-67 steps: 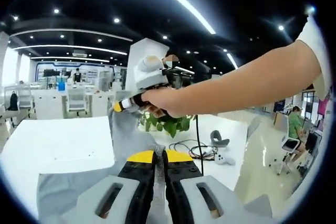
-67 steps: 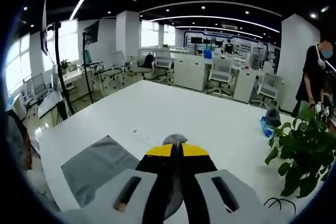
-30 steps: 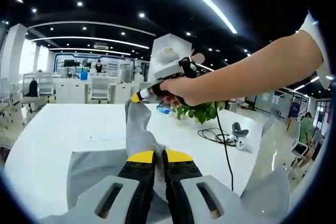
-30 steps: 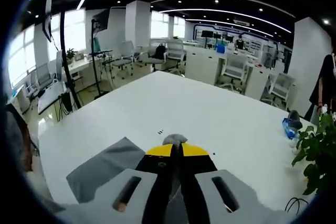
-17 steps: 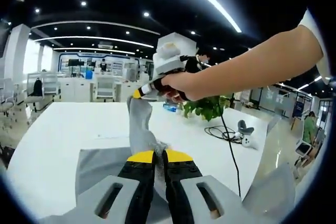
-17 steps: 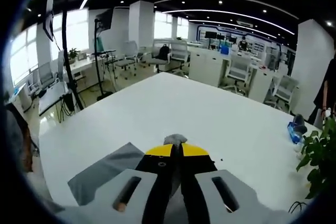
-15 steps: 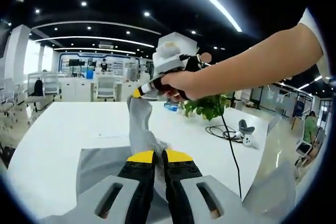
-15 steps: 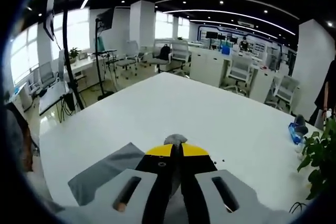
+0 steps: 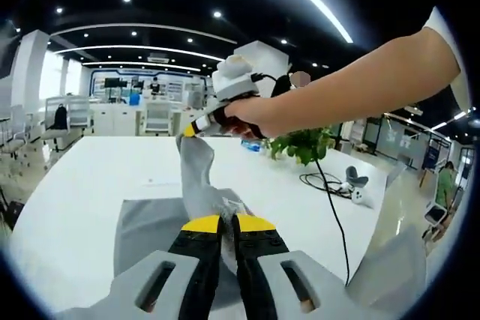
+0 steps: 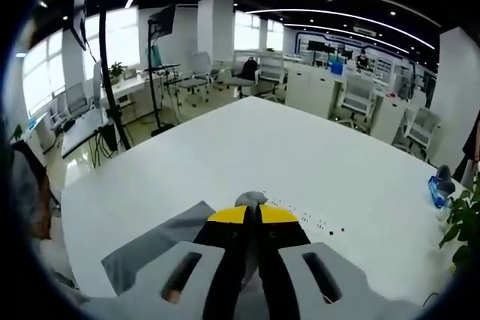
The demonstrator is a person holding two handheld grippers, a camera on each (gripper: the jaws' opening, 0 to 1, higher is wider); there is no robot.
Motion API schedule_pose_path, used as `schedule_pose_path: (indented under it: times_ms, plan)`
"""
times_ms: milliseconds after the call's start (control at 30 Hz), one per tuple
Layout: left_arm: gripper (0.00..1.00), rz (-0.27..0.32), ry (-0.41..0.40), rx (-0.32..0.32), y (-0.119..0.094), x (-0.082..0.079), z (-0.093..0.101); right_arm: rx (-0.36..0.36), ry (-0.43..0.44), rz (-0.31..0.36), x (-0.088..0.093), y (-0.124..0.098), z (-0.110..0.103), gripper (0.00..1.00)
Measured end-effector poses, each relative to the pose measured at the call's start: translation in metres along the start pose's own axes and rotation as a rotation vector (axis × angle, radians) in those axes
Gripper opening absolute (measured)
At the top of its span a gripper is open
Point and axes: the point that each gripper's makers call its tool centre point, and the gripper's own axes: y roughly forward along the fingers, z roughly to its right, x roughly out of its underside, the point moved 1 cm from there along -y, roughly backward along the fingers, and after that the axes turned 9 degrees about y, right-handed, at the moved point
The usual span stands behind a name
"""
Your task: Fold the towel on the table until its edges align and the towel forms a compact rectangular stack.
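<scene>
Left gripper [image 9: 219, 224]: clamped on grey towel [image 9: 150, 222].
Right gripper [image 9: 189, 130]: pinching a lifted corner (tiny bite).
Risk: corner slips, edges misalign on table [image 10: 247, 148].

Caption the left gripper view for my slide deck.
Both claws hold a grey towel up over a white table.

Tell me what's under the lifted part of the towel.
Under the raised grey towel, pinched by both tongs, the left and the right, more of it lies flat on the white table. What the flat part covers is hidden.
</scene>
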Motion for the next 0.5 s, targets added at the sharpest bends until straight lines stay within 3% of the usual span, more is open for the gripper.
schedule_pose_path:
  times_ms: [500]
  plan:
    - [0.06,-0.051,-0.014,-0.036,-0.005,0.028,-0.015,-0.025,-0.018,-0.041,0.015,0.028,-0.012,0.02]
